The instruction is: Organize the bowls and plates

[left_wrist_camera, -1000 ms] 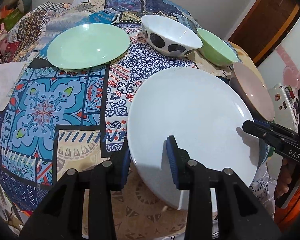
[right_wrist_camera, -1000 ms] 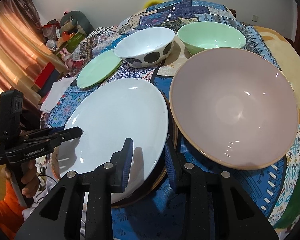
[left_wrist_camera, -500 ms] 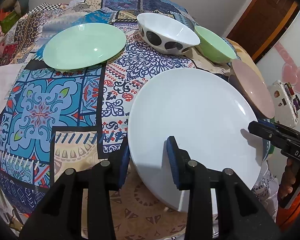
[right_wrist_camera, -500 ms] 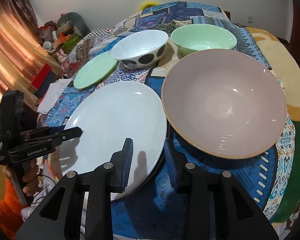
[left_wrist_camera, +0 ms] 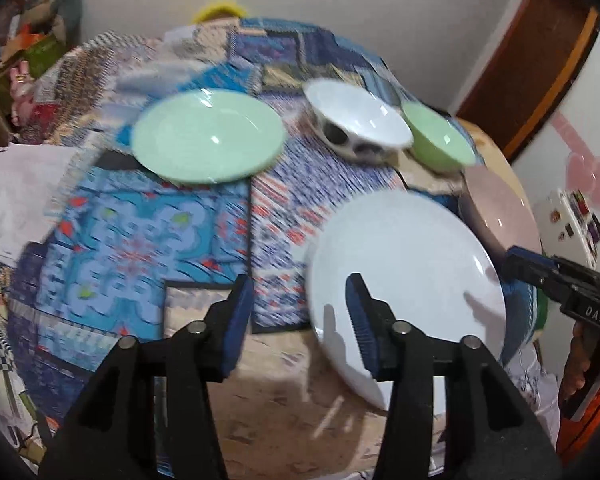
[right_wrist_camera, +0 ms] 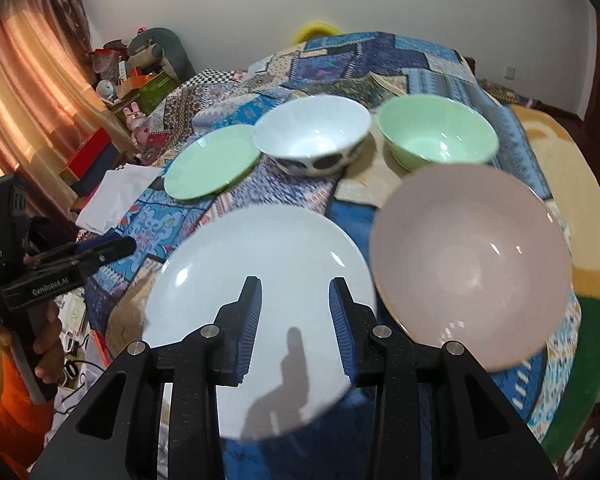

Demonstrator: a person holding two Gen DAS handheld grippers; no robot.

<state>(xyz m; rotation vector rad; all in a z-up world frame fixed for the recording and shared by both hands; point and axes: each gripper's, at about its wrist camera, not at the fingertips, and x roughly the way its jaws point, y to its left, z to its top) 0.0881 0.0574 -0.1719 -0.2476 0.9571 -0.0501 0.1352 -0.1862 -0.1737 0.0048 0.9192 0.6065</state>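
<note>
A patchwork-covered bed (right_wrist_camera: 440,56) carries a white plate (right_wrist_camera: 268,264) at its near edge, pink bowl (right_wrist_camera: 472,264) beside it. Both grippers, left (left_wrist_camera: 298,320) and right (right_wrist_camera: 294,322), angle downward above the plate, fingers opening, holding nothing.

The left gripper (left_wrist_camera: 300,312) hangs over the patchwork cloth (left_wrist_camera: 148,240), its jaws opening with nothing between them. Its right finger overlaps the near-left rim of the white plate (left_wrist_camera: 412,264). Farther off lie a green plate (left_wrist_camera: 208,136), a spotted white bowl (left_wrist_camera: 360,124), a green bowl (left_wrist_camera: 440,140) and a pink bowl (left_wrist_camera: 500,212). The right gripper (left_wrist_camera: 516,264) enters from the right.
</note>
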